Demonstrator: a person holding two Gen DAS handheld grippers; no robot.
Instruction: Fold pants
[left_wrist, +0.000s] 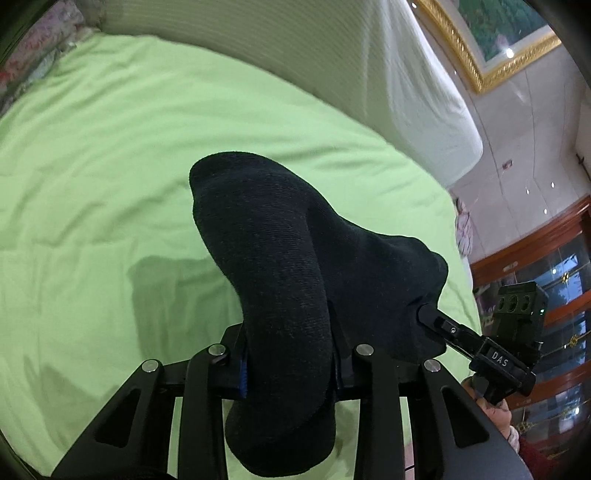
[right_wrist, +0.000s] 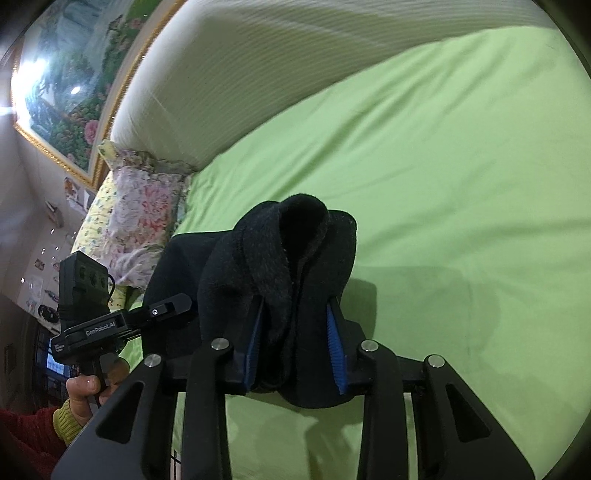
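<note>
The black pants hang bunched between both grippers above the green bed sheet. My left gripper is shut on a thick fold of the pants, which drapes over and hides its fingertips. My right gripper is shut on another bunched part of the pants, with its blue pads showing either side of the cloth. The right gripper also shows in the left wrist view, its tip buried in the cloth. The left gripper shows in the right wrist view, at the cloth's left edge.
A white ribbed headboard cushion runs along the far side of the bed. Floral pillows lie at the bed's end. A gold-framed picture hangs on the wall. A wooden cabinet stands beyond the bed.
</note>
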